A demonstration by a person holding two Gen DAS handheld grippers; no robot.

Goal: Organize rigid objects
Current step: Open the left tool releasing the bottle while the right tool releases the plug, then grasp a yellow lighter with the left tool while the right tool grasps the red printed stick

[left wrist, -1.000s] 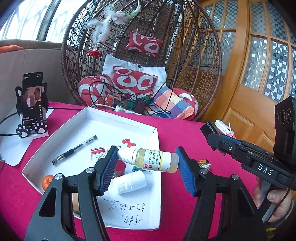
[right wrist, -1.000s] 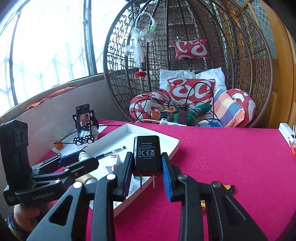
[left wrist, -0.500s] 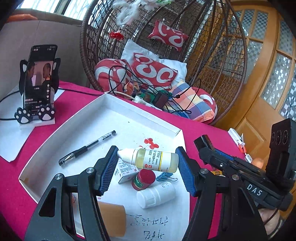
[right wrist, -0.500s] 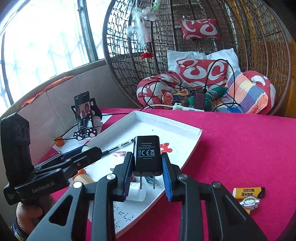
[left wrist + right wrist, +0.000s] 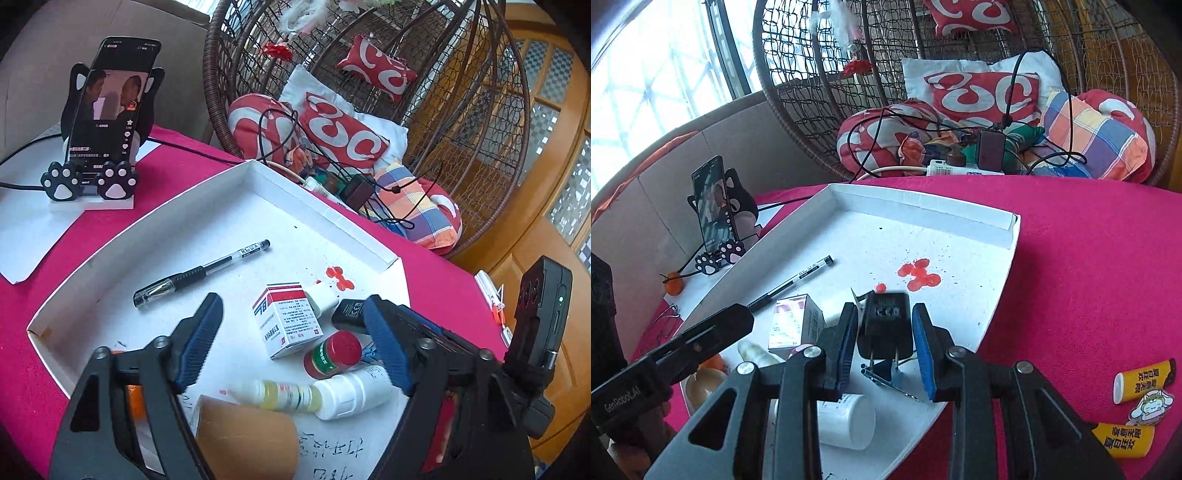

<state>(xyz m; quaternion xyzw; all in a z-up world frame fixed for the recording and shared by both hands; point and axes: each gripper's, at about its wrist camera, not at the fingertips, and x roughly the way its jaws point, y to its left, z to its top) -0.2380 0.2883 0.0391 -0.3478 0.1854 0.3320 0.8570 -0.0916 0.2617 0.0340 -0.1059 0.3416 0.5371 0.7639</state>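
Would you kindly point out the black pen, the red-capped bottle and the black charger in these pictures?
black pen [image 5: 201,272], left wrist view, on the rubber grip section.
red-capped bottle [image 5: 345,347], left wrist view, on the red cap.
black charger [image 5: 886,325], right wrist view, on its body.

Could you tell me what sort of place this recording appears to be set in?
Probably a home sunroom or living area: a wicker hanging chair full of cushions, a large bright window, and a wooden glazed door beside a table with a pink cloth.
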